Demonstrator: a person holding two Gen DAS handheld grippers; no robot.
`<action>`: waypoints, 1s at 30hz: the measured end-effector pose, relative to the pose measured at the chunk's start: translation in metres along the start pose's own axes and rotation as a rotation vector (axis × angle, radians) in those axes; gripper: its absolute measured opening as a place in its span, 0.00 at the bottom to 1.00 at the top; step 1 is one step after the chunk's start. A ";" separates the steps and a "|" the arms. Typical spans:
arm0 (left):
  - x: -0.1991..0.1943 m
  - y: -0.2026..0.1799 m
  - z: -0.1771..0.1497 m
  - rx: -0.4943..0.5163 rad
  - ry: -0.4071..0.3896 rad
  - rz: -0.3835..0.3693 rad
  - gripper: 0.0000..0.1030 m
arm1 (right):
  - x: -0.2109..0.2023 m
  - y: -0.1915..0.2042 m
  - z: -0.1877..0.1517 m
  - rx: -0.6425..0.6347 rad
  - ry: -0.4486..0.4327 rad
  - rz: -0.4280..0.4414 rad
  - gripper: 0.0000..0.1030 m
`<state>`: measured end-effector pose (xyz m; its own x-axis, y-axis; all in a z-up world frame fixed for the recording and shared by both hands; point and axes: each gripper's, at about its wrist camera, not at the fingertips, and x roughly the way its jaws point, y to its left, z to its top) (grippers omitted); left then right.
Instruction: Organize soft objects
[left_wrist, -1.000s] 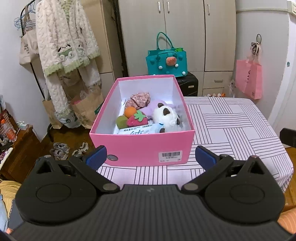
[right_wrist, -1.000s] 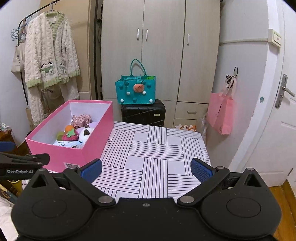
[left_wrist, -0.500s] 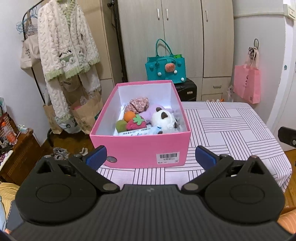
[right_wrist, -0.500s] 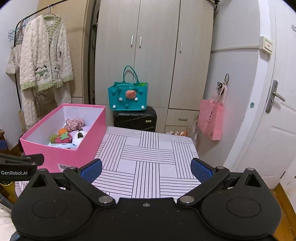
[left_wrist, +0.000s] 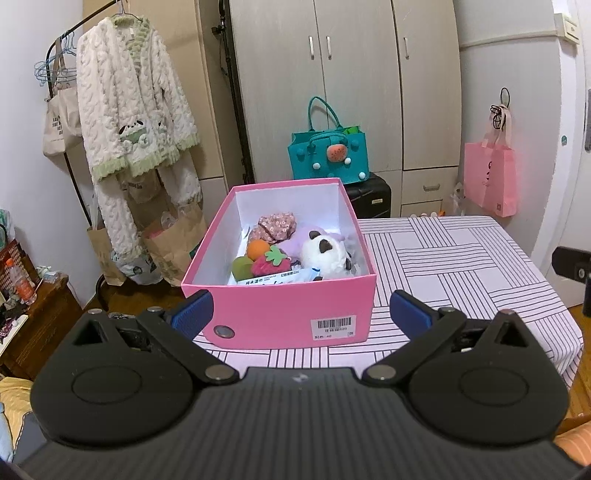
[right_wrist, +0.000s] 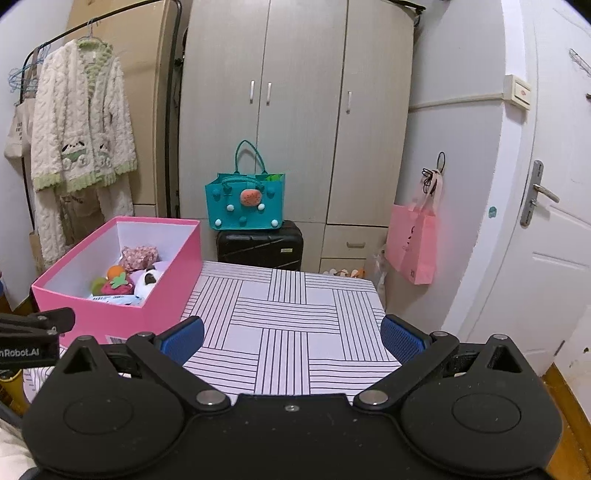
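Observation:
A pink box (left_wrist: 273, 314) (right_wrist: 166, 284) stands on the left part of the striped table (left_wrist: 450, 258) (right_wrist: 295, 325). Inside lie a white panda plush (left_wrist: 327, 253) (right_wrist: 149, 280), a red strawberry plush (left_wrist: 267, 264) (right_wrist: 118, 286), an orange ball (left_wrist: 257, 249), a green ball (left_wrist: 242, 266), a floral fabric piece (left_wrist: 275, 227) (right_wrist: 140, 254) and a wipes packet (left_wrist: 280, 277). My left gripper (left_wrist: 301, 314) hangs open just in front of the box, holding nothing. My right gripper (right_wrist: 291, 338) is open over the table's near edge, to the right of the box.
A teal felt bag (right_wrist: 245, 201) sits on a black suitcase (right_wrist: 260, 245) behind the table, before the wardrobe (right_wrist: 295, 110). A pink bag (right_wrist: 412, 245) hangs on the right wall near a door (right_wrist: 546, 240). A fluffy robe (left_wrist: 133, 122) hangs on a rack at left.
Both grippers have drawn back and risen from the table, so the box and table look smaller and farther. Both stay open and the box's contents have not moved.

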<state>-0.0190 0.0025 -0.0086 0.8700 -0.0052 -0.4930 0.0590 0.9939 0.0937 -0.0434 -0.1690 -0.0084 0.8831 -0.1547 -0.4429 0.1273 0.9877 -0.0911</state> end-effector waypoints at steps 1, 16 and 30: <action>0.000 0.000 0.000 0.000 0.000 -0.001 1.00 | 0.000 -0.001 0.000 0.004 -0.002 0.001 1.00; 0.002 0.000 -0.002 -0.010 0.005 -0.017 1.00 | -0.010 -0.002 -0.004 -0.003 -0.006 0.016 1.00; 0.006 0.001 -0.003 0.001 0.005 -0.008 1.00 | 0.004 -0.004 -0.004 0.002 0.013 0.010 1.00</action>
